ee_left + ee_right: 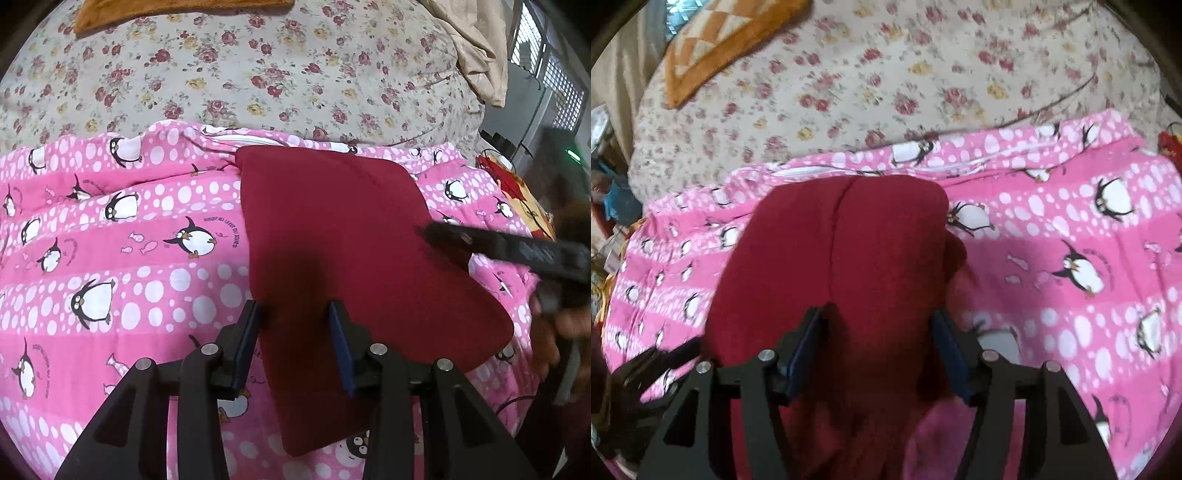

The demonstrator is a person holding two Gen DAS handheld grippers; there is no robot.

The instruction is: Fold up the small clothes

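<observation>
A dark red garment (351, 240) lies folded flat on a pink penguin-print blanket (110, 258). My left gripper (293, 308) hovers over the garment's near left edge. Its jaws stand apart, and the cloth lies flat below them, not pinched. In the right wrist view the same red garment (831, 251) fills the middle, with a seam running down it. My right gripper (879, 315) is open wide above its near part and holds nothing. A black finger (480, 245) of the right gripper reaches over the garment's right edge. The left gripper shows blurred at the lower left (653, 365).
The pink blanket (1071, 240) lies on a floral bedsheet (240, 66). An orange cloth (166, 11) lies at the far side of the bed, and a beige cloth (476, 55) hangs at the far right. A red and yellow item (517, 192) sits at the bed's right edge.
</observation>
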